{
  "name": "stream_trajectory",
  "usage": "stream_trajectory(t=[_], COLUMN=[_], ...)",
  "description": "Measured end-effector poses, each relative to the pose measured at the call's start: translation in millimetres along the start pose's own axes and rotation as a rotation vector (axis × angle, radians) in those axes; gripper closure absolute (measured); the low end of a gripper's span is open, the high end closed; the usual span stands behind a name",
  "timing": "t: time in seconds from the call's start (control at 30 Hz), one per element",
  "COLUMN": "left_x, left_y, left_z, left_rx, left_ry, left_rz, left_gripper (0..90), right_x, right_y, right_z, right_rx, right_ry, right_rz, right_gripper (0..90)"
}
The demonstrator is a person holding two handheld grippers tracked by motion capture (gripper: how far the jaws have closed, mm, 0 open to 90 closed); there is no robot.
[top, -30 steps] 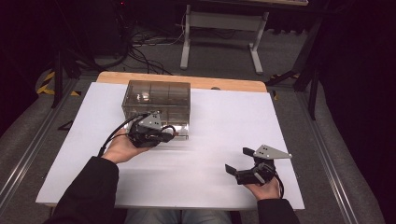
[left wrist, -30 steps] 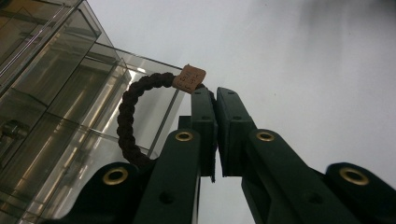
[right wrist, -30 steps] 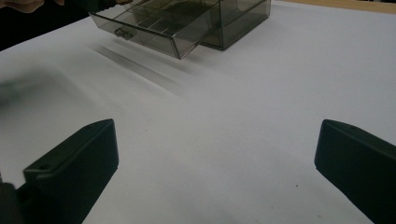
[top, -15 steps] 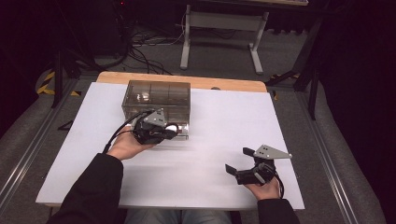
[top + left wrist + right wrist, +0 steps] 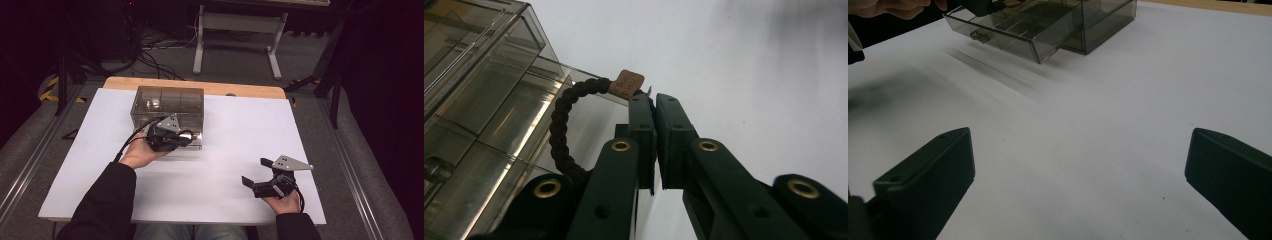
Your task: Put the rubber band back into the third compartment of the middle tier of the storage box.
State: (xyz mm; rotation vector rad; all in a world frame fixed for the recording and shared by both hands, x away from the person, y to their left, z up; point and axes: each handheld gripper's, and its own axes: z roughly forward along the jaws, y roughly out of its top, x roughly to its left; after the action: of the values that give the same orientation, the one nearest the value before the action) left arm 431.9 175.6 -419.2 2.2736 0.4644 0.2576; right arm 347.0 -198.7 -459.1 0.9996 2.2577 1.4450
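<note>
A smoky clear plastic drawer box (image 5: 167, 102) stands at the back left of the white table, its lower drawer (image 5: 1013, 32) pulled out toward me. My left gripper (image 5: 186, 136) hovers over that open drawer. In the left gripper view it (image 5: 649, 100) is shut on a dark braided loop (image 5: 561, 125) with a small brown tag (image 5: 626, 83), which hangs beside the drawer's wall. My right gripper (image 5: 255, 171) rests at the front right, held in a hand, jaws wide open with nothing between them (image 5: 1078, 165).
A white sheet (image 5: 240, 130) covers the table, with a wooden strip (image 5: 200, 86) along the far edge. Behind the table lie floor cables and a grey metal stand (image 5: 235, 30). Metal rails run along both sides.
My left gripper has shifted slightly forward and right, over the box's drawer, still holding the loop. The right gripper has not moved.
</note>
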Motion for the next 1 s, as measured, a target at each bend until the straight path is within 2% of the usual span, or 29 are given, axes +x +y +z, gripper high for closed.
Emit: stream_trajectory(t=[0.6,1.0], left_x=[13.0,18.3], left_y=[-4.0,-6.2], left_z=[11.9,18.2], left_rx=[-0.024,-0.019], left_ry=[-0.003,-0.007], left_rz=[-0.030,-0.040], left_gripper=[86.2,86.2], right_x=[-0.1,-0.8], right_y=[0.0,0.2], right_z=[-0.1,-0.5], right_rx=[0.002,0.003], right_ry=[0.001,0.000], right_rz=[-0.002,-0.009], right_gripper=[0.2,0.2])
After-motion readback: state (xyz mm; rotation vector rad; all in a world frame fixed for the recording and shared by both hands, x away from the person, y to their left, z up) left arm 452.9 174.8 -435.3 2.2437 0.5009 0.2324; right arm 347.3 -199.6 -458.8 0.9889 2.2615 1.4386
